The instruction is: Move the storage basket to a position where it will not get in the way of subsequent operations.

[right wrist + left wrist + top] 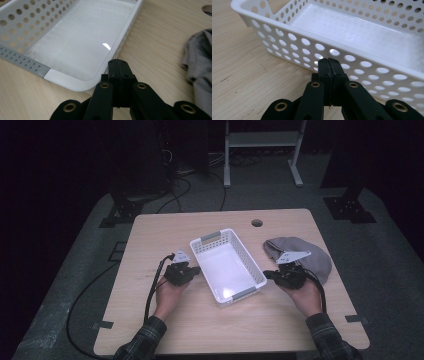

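At the bottom of the high view, two plaid sleeves (142, 340) lead up to the hands. The left gripper (196, 269) sits left of centre, its jaws pressed together on nothing, tips just beside the white basket's (249, 261) perforated long wall. The right gripper (267, 274) sits right of centre, jaws likewise closed and empty, near the basket's near right corner. The basket lies empty at mid-frame on the wooden table (165, 227). Farther up and to the right, the grey cloth (316, 257) lies in a heap just behind the right hand. The likely step is loading the cloth: the right jaws should part first, then pinch a thick fold rather than a thin edge, while the left gripper steadies the basket.
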